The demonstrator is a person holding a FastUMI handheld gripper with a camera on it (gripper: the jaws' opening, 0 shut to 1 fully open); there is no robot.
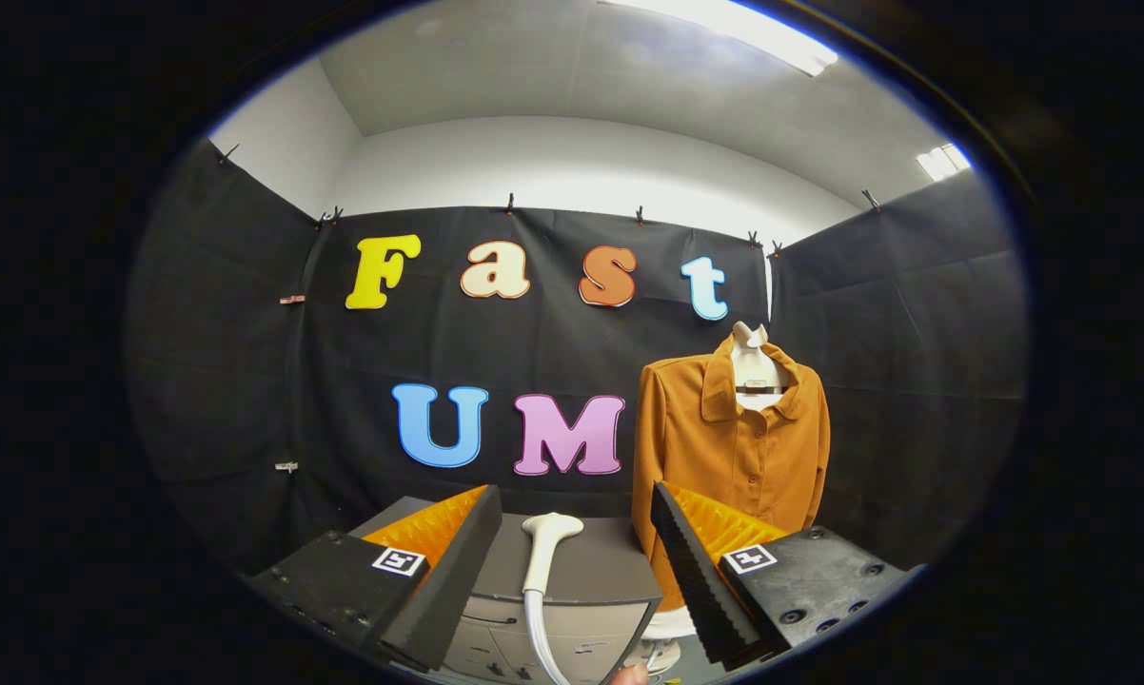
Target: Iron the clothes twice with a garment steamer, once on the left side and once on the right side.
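While the claw (572, 547) is held with its two fingers spread wide apart and nothing gripped, a white garment steamer head with a curved handle and a pale hose (545, 552) is seen between the fingers, a little ahead of them. It is seen resting on the flat top of a grey cabinet with drawer fronts (601, 571), which serves as the counter. The hose is seen curving down in front of the cabinet. Whether the steamer head lies flat or is propped on the counter cannot be told.

Beyond the right finger, an orange-brown buttoned shirt with a collar and long sleeves (734, 447) is displayed on a white mannequin torso (751, 362). The shirt is hung upright just beside the cabinet, its front turned toward the claw, and its lower hem is partly hidden by the right finger. The steamer head and the shirt are kept apart, with no contact between them. A fingertip of a person (629, 675) is glimpsed at the bottom, near the hose.
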